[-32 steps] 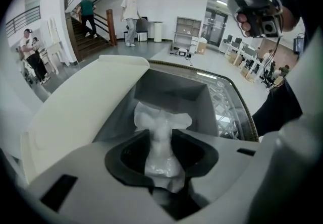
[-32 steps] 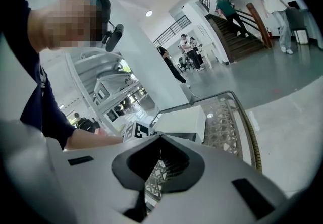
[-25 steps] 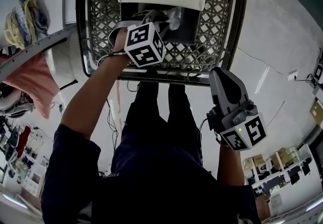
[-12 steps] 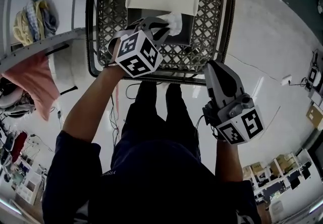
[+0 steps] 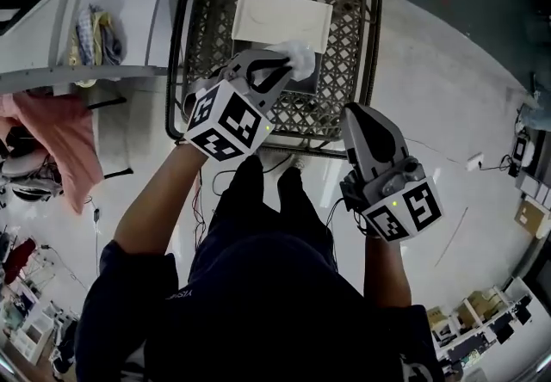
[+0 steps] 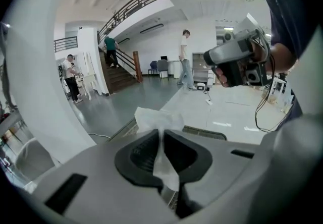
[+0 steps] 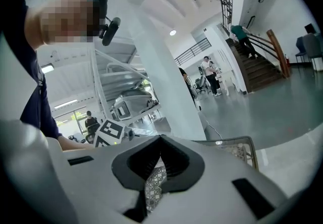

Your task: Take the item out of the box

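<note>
A black lattice basket [image 5: 371,53] stands on the floor in the head view. Inside it sits a dark box [image 5: 303,86] with its white flap [image 5: 281,21] folded back. My left gripper [image 5: 286,67] hangs above the box, shut on a crumpled white tissue [image 5: 300,55]. In the left gripper view the tissue [image 6: 157,132] is pinched between the dark pads and fans out past the tips. My right gripper [image 5: 359,113] is shut and holds nothing, near the basket's front right corner. Through its narrow slit [image 7: 154,183] only the basket's lattice shows.
A pink cloth [image 5: 67,135] hangs at the left, and a heap of cloths [image 5: 93,34] lies on a grey shelf. Cables cross the white floor. The person's legs [image 5: 267,208] stand just before the basket. People and a staircase [image 6: 121,69] are far off.
My left gripper has lifted up out of the box with the white tissue in its jaws. The right gripper has stayed near the basket's front right corner.
</note>
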`<state>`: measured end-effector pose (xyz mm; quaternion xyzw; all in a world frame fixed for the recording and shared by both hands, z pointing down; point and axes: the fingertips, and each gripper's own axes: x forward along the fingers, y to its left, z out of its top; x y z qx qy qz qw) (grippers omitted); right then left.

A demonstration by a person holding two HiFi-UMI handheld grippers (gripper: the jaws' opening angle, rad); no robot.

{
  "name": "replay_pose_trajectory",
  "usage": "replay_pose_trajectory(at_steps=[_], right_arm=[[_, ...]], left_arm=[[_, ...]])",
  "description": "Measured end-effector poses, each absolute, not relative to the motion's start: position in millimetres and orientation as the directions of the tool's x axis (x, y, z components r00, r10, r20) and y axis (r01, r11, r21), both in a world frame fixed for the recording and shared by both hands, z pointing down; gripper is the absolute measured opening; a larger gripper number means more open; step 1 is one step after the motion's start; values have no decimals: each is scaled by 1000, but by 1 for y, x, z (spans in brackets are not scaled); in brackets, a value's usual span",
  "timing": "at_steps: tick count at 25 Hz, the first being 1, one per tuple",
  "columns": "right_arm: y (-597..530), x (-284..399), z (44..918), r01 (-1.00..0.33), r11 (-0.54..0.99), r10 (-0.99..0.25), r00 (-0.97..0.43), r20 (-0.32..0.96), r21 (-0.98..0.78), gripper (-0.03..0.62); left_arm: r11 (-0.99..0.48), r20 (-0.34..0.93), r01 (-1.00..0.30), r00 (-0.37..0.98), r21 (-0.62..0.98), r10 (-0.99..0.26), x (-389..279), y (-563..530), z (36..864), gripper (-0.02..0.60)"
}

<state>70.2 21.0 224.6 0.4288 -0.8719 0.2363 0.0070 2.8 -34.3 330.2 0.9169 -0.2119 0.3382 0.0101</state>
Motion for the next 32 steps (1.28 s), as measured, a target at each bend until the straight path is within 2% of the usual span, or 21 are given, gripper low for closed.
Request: replay_pose_trajectory(at_steps=[15,24,32], right_arm=[[44,57,113,-747,615,-760,-647,63,-254,21],[63,44,59,-728,664,-741,-671,-20,-170,21],[74,39,29,-728,675,-737,-673,-63,-118,21]], left_arm=[[-852,445,-485,730,-197,-518,-8,4,190,38],[-809,331,-501,741,-306,-584,-11,24,112,38],[-791,269,-513,752,-333,-602,-16,33,77,38]])
